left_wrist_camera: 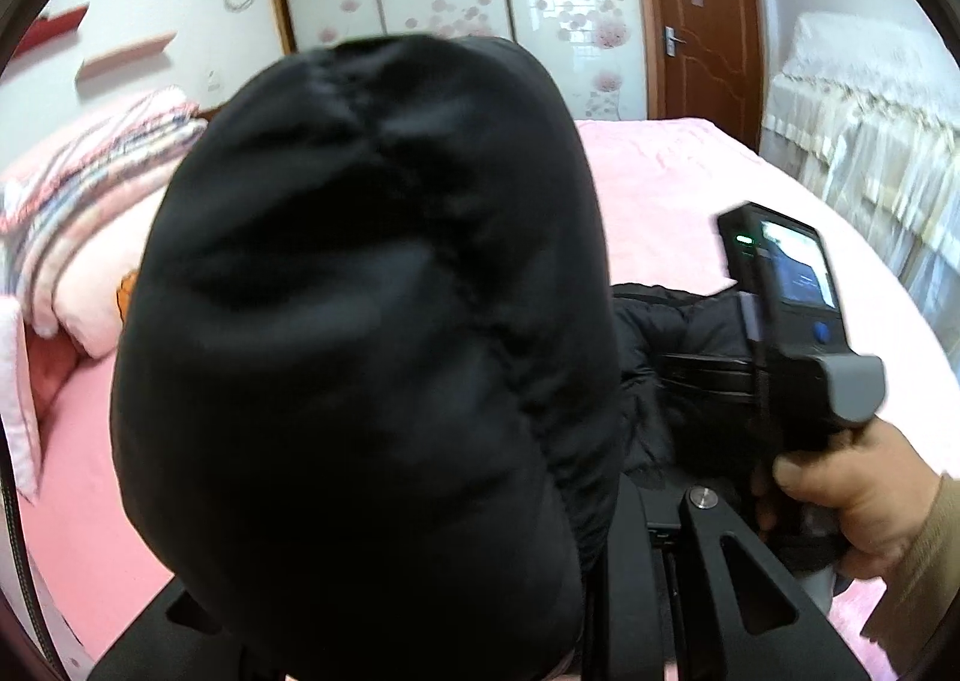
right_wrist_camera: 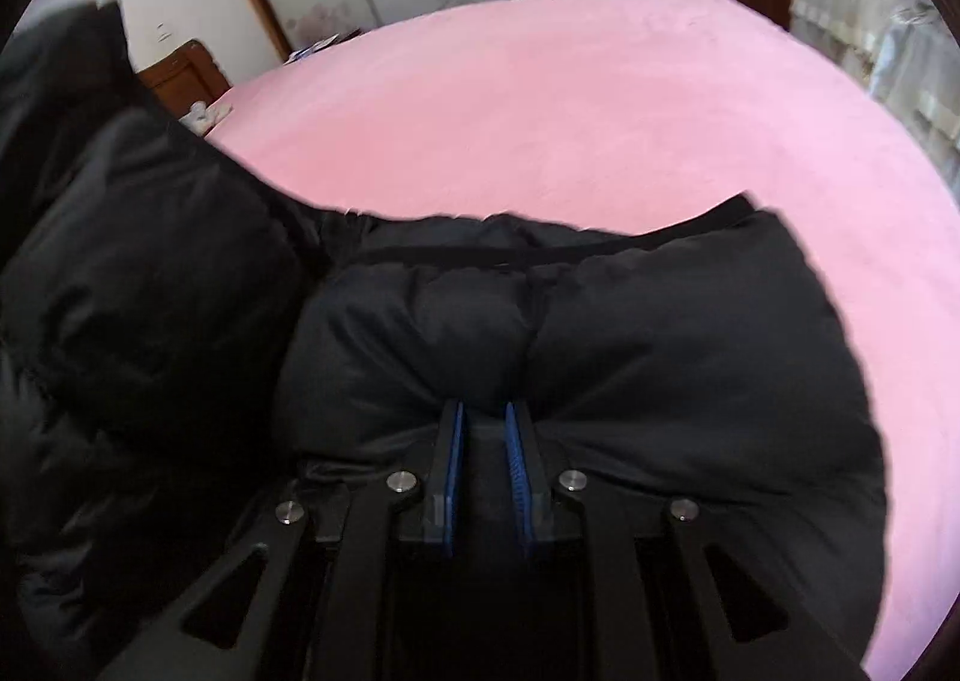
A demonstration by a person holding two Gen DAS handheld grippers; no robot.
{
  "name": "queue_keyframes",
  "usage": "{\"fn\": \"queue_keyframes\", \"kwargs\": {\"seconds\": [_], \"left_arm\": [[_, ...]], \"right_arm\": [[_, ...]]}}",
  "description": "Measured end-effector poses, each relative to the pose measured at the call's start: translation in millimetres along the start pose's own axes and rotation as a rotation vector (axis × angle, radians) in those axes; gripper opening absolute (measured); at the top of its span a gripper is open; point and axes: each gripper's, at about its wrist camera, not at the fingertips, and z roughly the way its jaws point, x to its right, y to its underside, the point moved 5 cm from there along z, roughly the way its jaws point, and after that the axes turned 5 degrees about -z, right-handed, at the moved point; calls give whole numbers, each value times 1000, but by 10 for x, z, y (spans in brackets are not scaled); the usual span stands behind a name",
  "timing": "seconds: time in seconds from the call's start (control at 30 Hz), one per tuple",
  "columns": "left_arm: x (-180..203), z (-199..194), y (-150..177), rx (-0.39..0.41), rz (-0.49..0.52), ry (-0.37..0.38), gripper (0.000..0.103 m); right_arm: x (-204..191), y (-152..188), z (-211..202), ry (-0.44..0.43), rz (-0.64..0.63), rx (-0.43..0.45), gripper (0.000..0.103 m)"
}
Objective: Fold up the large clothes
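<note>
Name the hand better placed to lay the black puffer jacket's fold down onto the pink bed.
Right, probably: the right gripper pinches the black puffer jacket low over the pink bed.

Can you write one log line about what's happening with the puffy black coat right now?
step: folding | right gripper: shut on puffy black quilted coat | left gripper: fingertips hidden behind lifted coat | surface: pink bed cover

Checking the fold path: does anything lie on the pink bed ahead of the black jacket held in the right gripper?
Nothing visible does. The right gripper pinches the black jacket, and the pink bed beyond it shows bare to its far edge.
</note>
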Motion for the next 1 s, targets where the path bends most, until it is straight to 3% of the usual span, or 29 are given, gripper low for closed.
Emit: {"fn": "queue_keyframes", "kwargs": {"seconds": [0.23, 0.33, 0.6, 0.73, 0.83, 1.0], "left_arm": [[594, -85, 212, 21, 196, -45, 27], [763, -79, 294, 26, 264, -60, 29], [1124, 5, 492, 26, 433, -93, 37], [1307, 61, 650, 21, 521, -102, 45], [1430, 97, 768, 28, 585, -112, 50], [1635, 161, 1003, 32, 701, -133, 77]], "right_arm": [[154, -68, 30, -152, 14, -37, 16], [233, -104, -185, -151, -13, -27, 16], [952, 49, -1019, 3, -4, 35, 16], [1260, 286, -1291, 101, -2, 31, 16], [1387, 465, -1342, 125, 14, 5, 16], [1477, 669, -1517, 139, 47, -16, 17]]}}
